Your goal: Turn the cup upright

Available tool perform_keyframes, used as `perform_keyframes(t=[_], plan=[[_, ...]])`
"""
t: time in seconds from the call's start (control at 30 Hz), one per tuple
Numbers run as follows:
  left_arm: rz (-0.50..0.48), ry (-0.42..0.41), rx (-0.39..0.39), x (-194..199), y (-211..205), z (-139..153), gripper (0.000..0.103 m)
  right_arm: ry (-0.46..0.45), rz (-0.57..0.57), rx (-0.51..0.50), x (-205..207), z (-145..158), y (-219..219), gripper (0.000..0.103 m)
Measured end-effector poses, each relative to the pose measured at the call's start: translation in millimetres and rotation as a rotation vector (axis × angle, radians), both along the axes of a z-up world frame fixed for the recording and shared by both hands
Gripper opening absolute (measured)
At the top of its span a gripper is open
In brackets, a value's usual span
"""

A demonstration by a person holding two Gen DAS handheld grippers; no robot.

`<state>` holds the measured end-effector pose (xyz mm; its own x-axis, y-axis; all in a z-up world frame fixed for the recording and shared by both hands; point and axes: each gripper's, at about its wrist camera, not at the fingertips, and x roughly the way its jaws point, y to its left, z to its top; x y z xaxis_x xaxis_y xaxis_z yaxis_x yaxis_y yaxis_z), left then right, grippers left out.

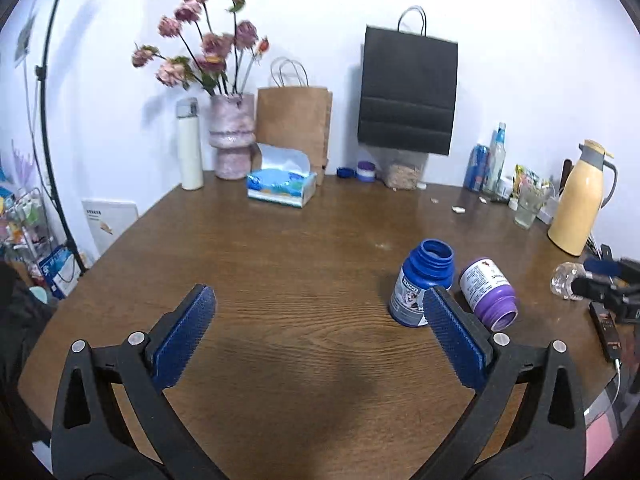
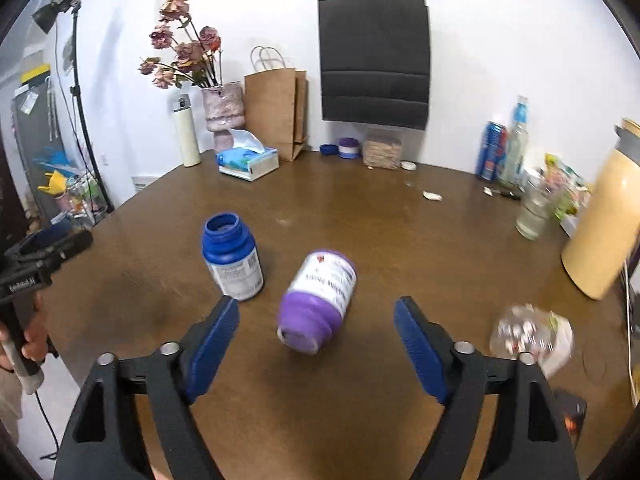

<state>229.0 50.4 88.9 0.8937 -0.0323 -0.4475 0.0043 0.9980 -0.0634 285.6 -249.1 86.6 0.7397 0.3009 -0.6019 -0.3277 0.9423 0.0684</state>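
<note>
**Purple cup on its side**

I see the purple cup [image 2: 318, 300] lying on the bench [image 2: 400, 240], centre frame, long axis tilted, mouth toward lower left. Blue cup [image 2: 232, 258] stands upright beside it. My right gripper [image 2: 316, 336] and left gripper [image 1: 320, 312] both have jaws spread, empty.

Your left gripper [image 1: 320, 300] has its two blue-padded fingers [image 1: 188, 330] spread wide apart, and nothing is between them. Your right gripper [image 2: 316, 312] is also wide open, with empty space between its pads. In the right wrist view, your left hand [image 2: 34, 342] holds the handle of the left gripper at the edge
</note>
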Motion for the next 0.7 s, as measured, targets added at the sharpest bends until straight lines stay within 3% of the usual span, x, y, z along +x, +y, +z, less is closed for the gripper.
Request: perform_keyframes(t=[0.23, 0.7], plan=[[-0.018, -0.055, 0.033, -8.0, -4.8, 10.1, 0.103, -0.028, 0.025, 0.017, -26.1, 0.8, 8.5, 0.089], [-0.036, -0.050, 0.014, -39.0, -6.9, 2.0, 0.103, -0.038, -0.008, 0.045, -26.4, 0.2, 7.6, 0.089]])
